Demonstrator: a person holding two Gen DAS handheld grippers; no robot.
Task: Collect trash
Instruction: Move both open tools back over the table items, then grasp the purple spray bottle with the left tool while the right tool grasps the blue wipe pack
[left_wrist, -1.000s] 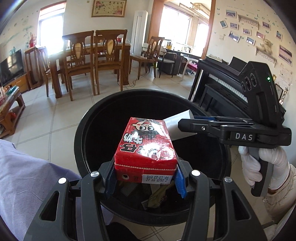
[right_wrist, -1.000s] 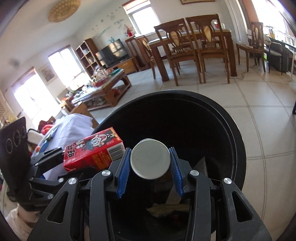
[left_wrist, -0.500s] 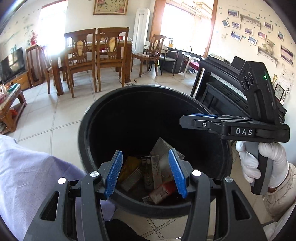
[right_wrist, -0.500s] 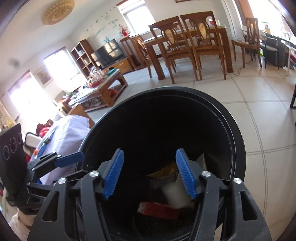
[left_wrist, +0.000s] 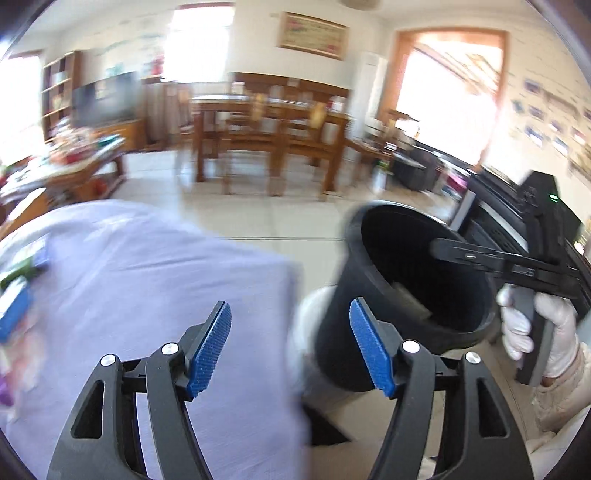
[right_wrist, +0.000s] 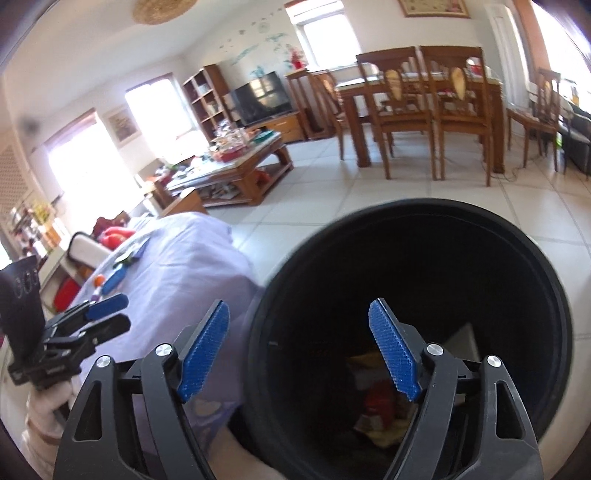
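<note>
A black trash bin (right_wrist: 424, 258) stands on the tiled floor beside a table with a lilac cloth (left_wrist: 155, 280). Wrappers and a red package (right_wrist: 376, 402) lie at its bottom. My left gripper (left_wrist: 291, 347) is open and empty, over the cloth's right edge, left of the bin (left_wrist: 406, 295). My right gripper (right_wrist: 299, 354) is open and empty at the bin's near-left rim; in the left wrist view it (left_wrist: 443, 248) reaches over the bin. Small trash items (right_wrist: 114, 277) lie on the cloth's far side, blurred in the left wrist view (left_wrist: 18, 291).
A dining table with wooden chairs (right_wrist: 424, 110) stands behind the bin. A cluttered coffee table (right_wrist: 229, 166) and a TV (right_wrist: 264, 96) are at the left. A dark piano (left_wrist: 495, 206) is to the right of the bin.
Both grippers opened and dropped the red carton and the white cup into the bin. My left gripper then swung left toward the lilac cloth. My right gripper shifted slightly left.
</note>
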